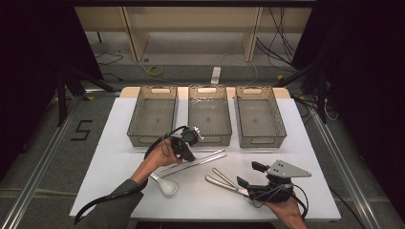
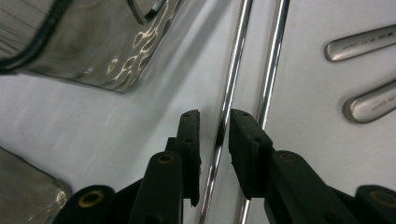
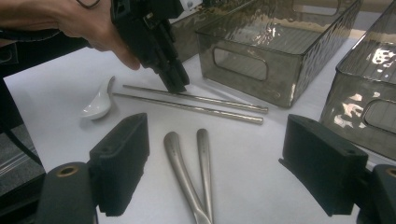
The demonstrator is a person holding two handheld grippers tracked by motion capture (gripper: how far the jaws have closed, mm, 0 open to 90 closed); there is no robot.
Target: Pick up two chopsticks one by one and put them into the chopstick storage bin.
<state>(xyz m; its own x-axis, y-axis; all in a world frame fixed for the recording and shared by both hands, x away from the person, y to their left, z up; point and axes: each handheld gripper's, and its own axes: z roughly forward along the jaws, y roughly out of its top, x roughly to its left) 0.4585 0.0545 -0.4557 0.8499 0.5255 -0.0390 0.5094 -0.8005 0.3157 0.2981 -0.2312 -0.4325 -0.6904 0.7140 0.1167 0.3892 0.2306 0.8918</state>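
Two steel chopsticks [image 1: 205, 160] lie side by side in front of the bins. My left gripper [image 1: 190, 156] points down at their left part. In the left gripper view its jaws [image 2: 214, 123] straddle one chopstick [image 2: 236, 60] with a narrow gap still showing, while the second chopstick [image 2: 273, 60] lies just outside the right jaw. The right gripper view shows that gripper [image 3: 175, 84] tip-down on the far chopstick [image 3: 210, 100]. My right gripper [image 1: 249, 174] rests low near the front edge, wide open [image 3: 222, 161], above two metal utensil handles [image 3: 182, 172].
Three empty clear bins [image 1: 152, 139] [image 1: 209, 138] [image 1: 261, 140] stand in a row behind the chopsticks. A white ceramic spoon [image 1: 167, 185] lies by the left forearm. The metal handles [image 1: 222, 181] lie between the grippers. The white table [image 1: 119, 157] ends close in front.
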